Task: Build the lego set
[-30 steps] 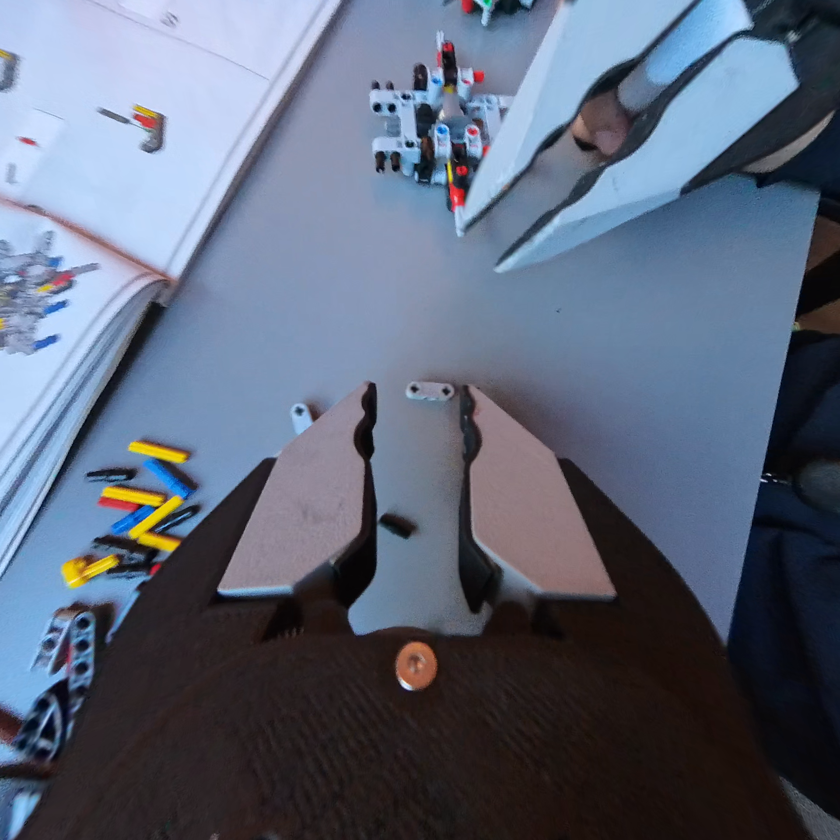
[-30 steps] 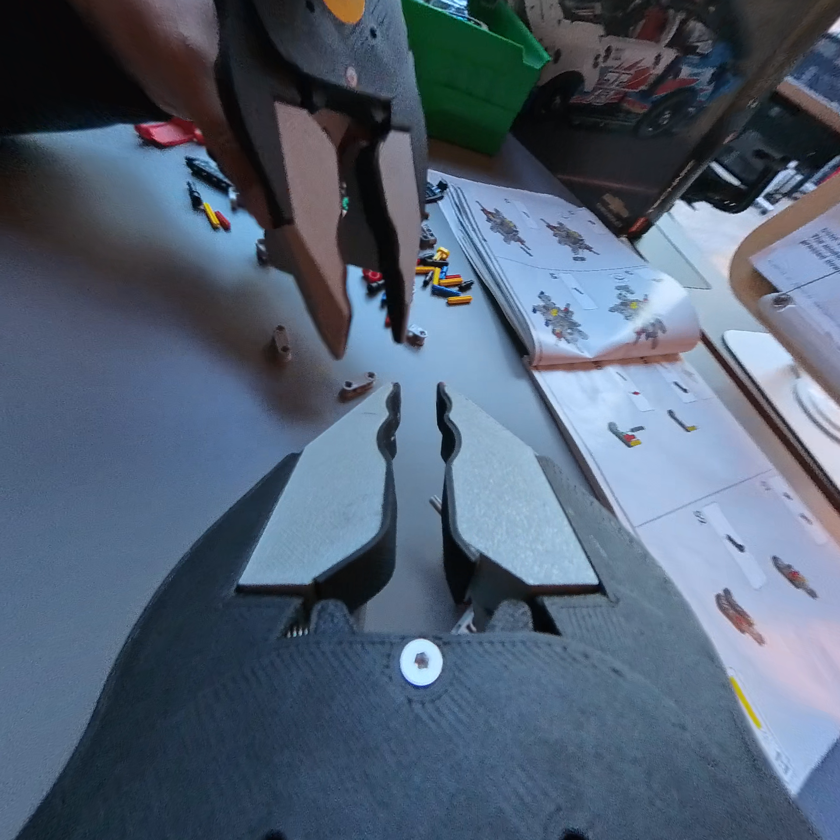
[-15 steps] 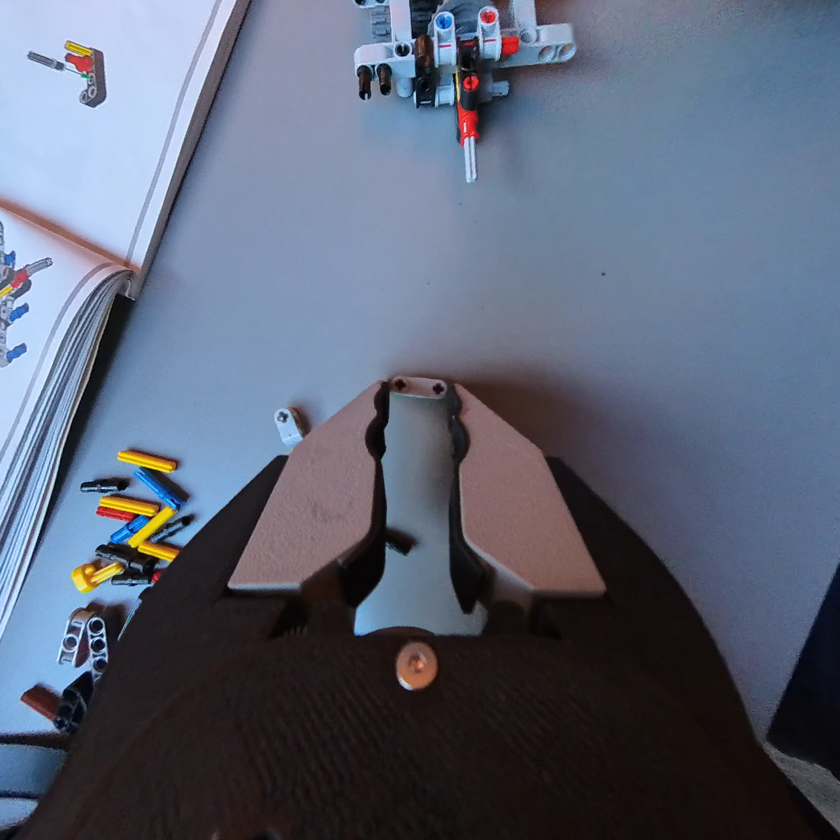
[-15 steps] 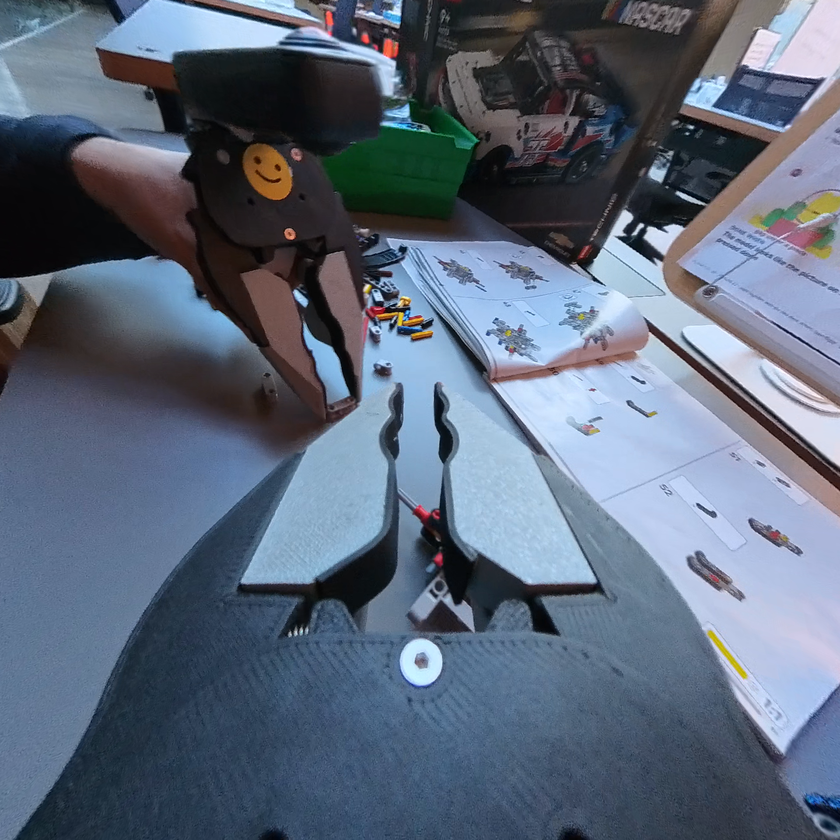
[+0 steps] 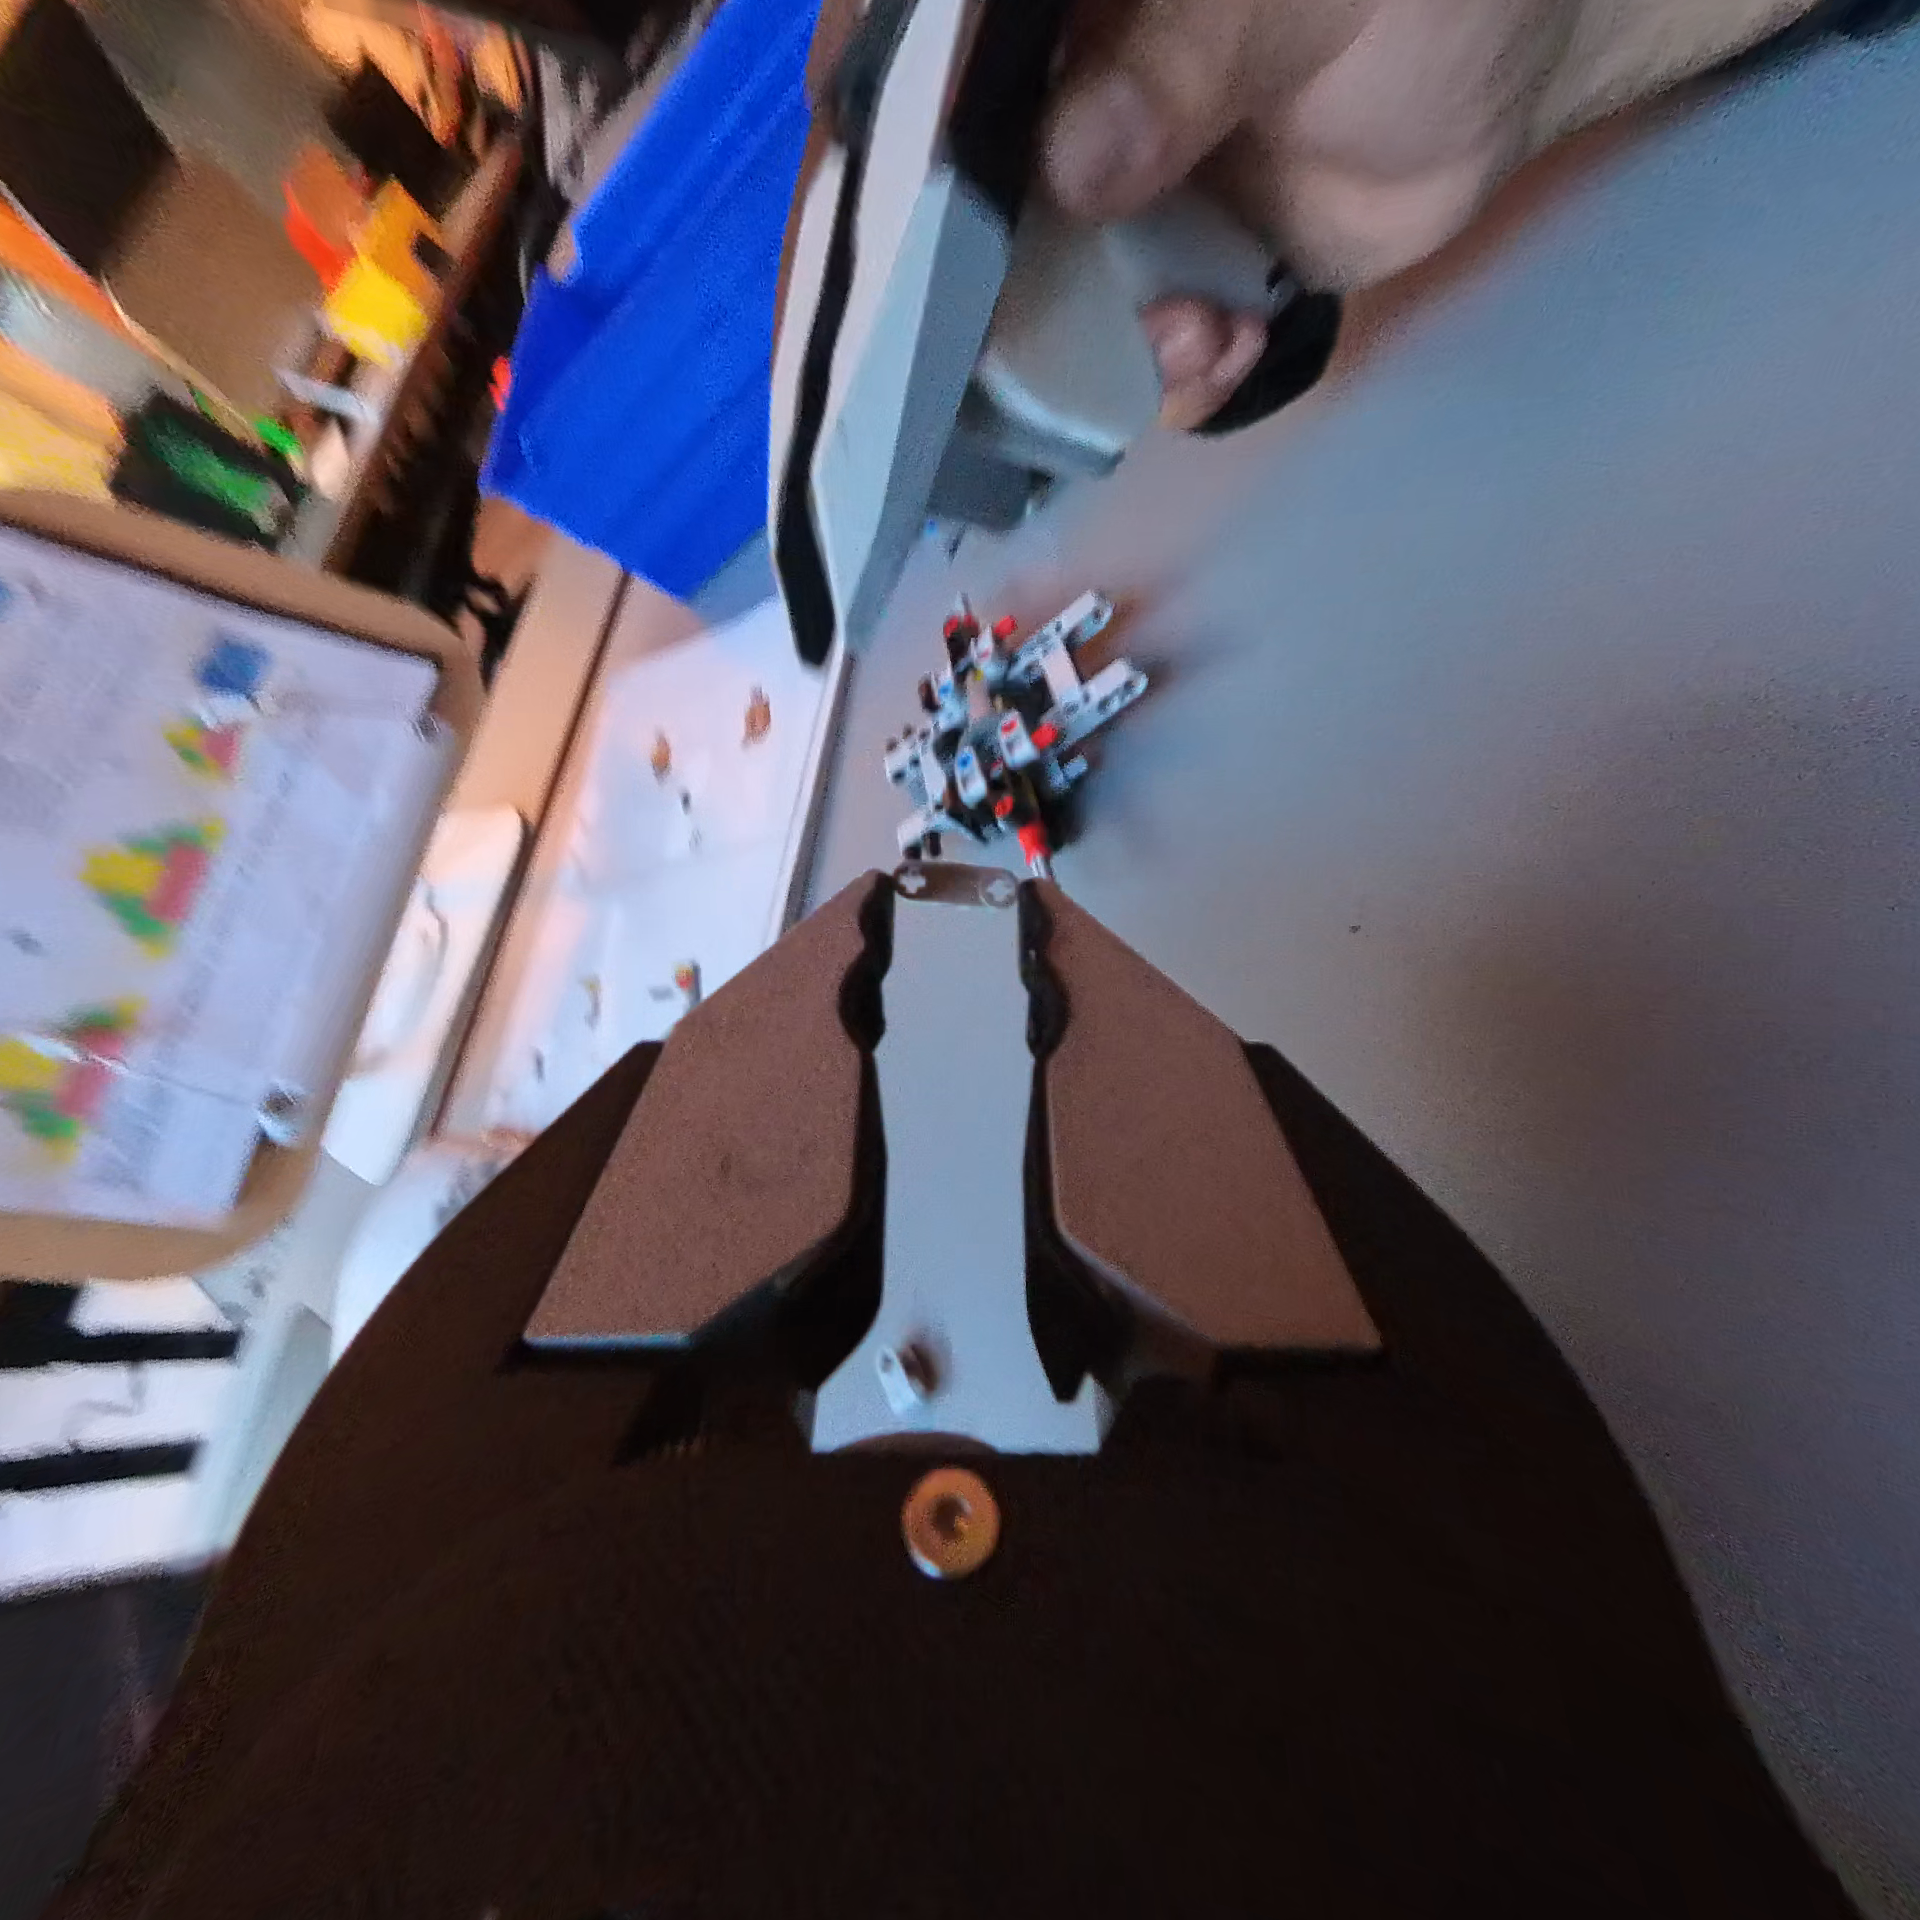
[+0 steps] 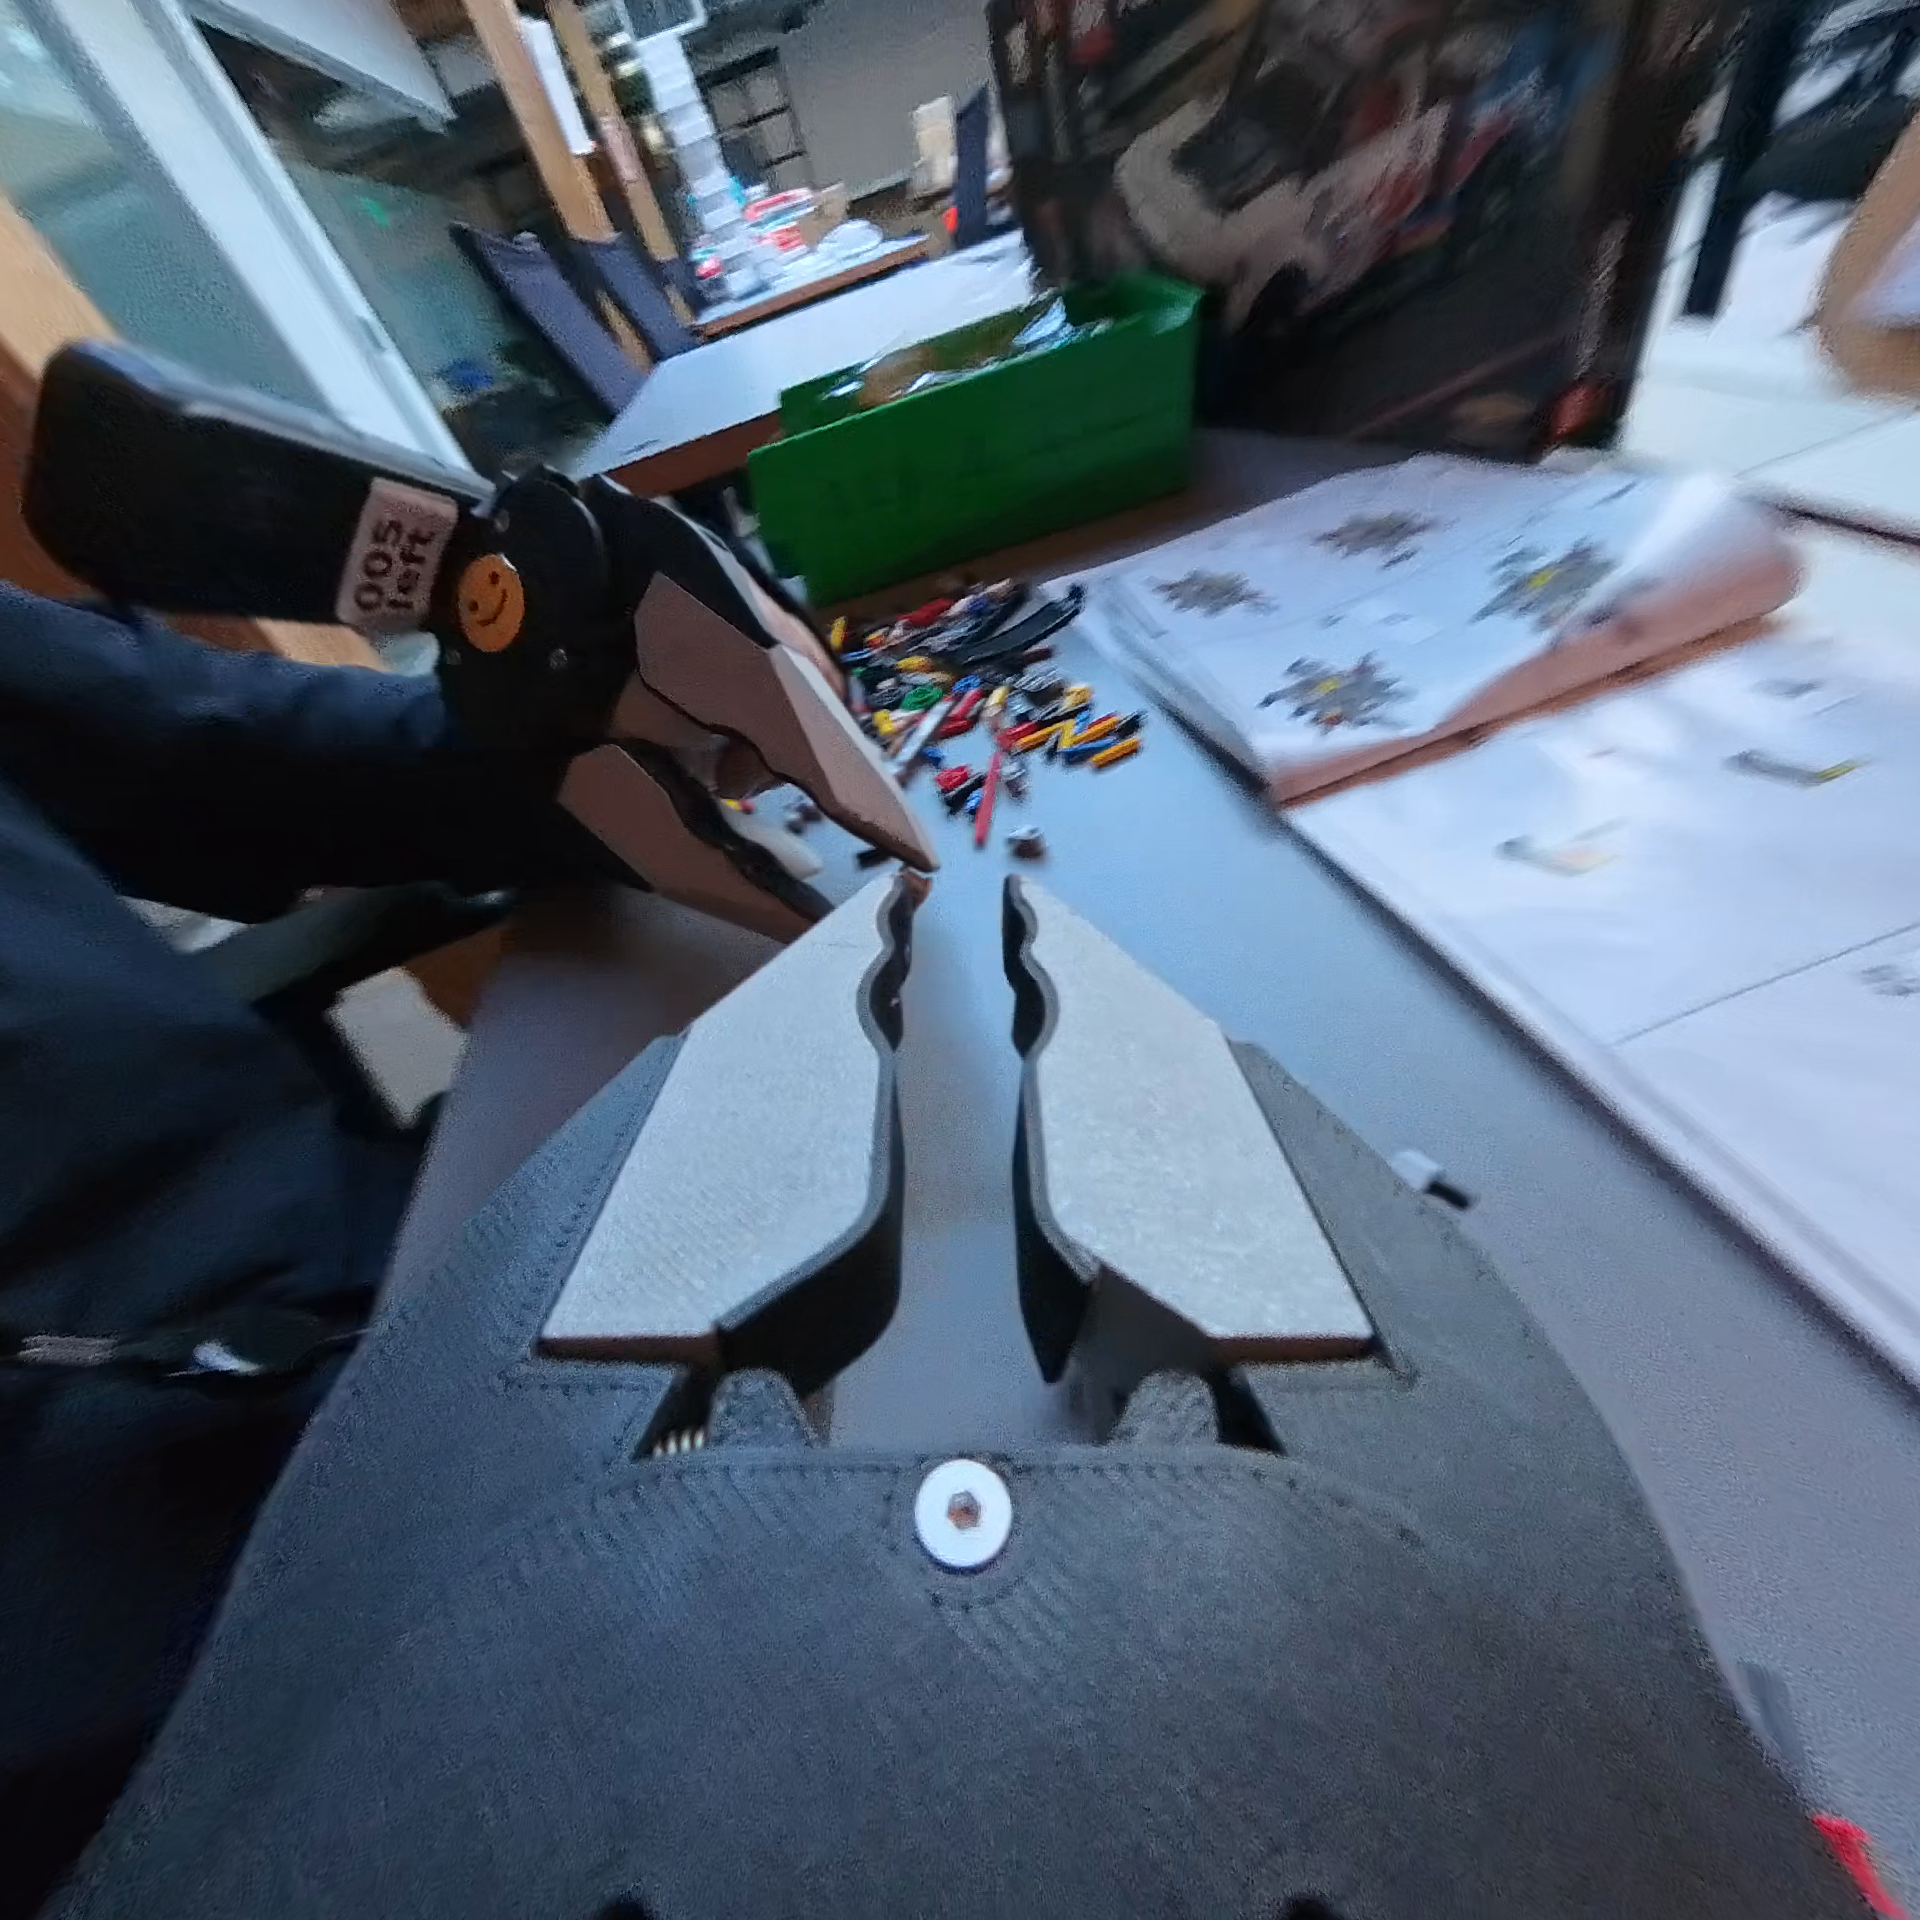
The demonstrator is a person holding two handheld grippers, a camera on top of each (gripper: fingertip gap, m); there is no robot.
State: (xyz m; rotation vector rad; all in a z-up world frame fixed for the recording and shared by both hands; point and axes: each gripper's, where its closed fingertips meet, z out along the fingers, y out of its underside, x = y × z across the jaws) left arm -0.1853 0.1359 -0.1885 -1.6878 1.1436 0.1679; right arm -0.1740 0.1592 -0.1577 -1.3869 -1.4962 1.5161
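Green bin [image 6: 977,457], open instruction booklet [image 6: 1455,644].

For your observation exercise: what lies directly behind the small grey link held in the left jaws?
Beyond the grey link sits a part-built grey brick assembly on the table. The link covers its nearest edge.

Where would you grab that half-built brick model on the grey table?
Probably grip the brick model across its light grey beams at the far end, descending from above. They look like its widest, flattest parts; the near end bristles with red pins, close to the left hand-held gripper.

grey table [image 6: 1299,997], open booklet [image 6: 1455,665], loose coloured pieces [image 6: 997,717], small assembly [image 5: 1003,738]
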